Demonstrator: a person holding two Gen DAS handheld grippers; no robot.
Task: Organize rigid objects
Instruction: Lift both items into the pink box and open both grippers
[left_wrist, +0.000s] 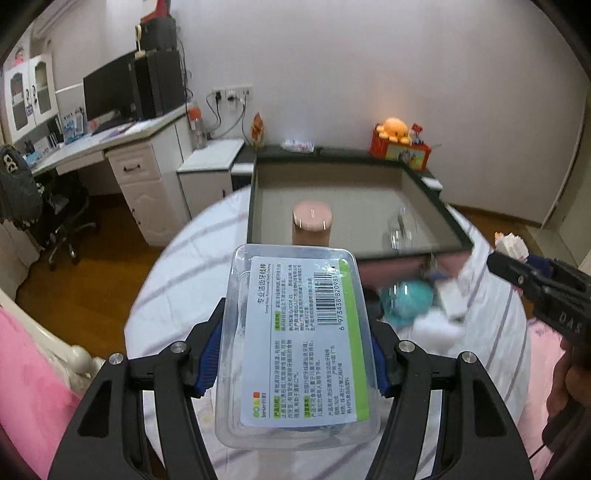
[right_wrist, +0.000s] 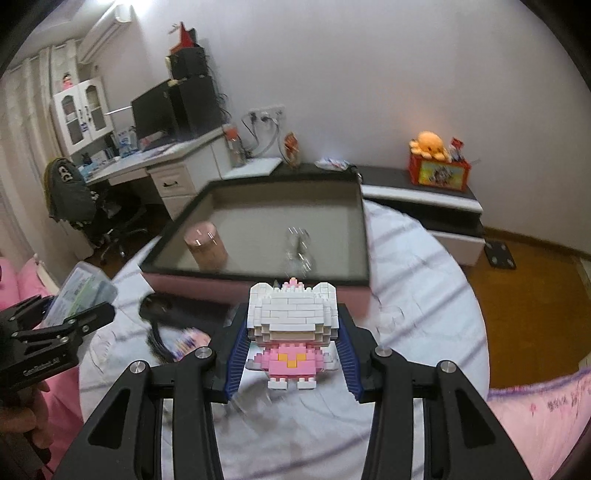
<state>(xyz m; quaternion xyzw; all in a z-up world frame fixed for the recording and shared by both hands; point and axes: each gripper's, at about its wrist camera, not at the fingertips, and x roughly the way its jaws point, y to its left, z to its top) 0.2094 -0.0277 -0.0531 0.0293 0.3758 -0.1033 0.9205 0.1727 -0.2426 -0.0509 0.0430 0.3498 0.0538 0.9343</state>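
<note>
My left gripper (left_wrist: 297, 354) is shut on a clear plastic box of floss picks (left_wrist: 291, 280) with a white and green label, held above the bed. My right gripper (right_wrist: 291, 343) is shut on a white and pink brick figure (right_wrist: 293, 310). Ahead of both lies a shallow dark-rimmed tray (left_wrist: 406, 254) (right_wrist: 364, 229) on the bed. Inside it stand a pink-lidded jar (left_wrist: 312, 221) (right_wrist: 205, 243) and a clear glass item (left_wrist: 400, 229) (right_wrist: 299, 245). The right gripper (left_wrist: 517, 273) shows at the right edge of the left wrist view. The left gripper (right_wrist: 74, 317) with the box (right_wrist: 83, 290) shows at the left of the right wrist view.
A teal round object (left_wrist: 406, 299) and white items lie on the striped sheet in front of the tray. A black cable (right_wrist: 159, 332) lies left of the figure. A desk (left_wrist: 122, 140) and office chair (left_wrist: 62, 210) stand left. A low cabinet (right_wrist: 424, 192) with a red box stands behind.
</note>
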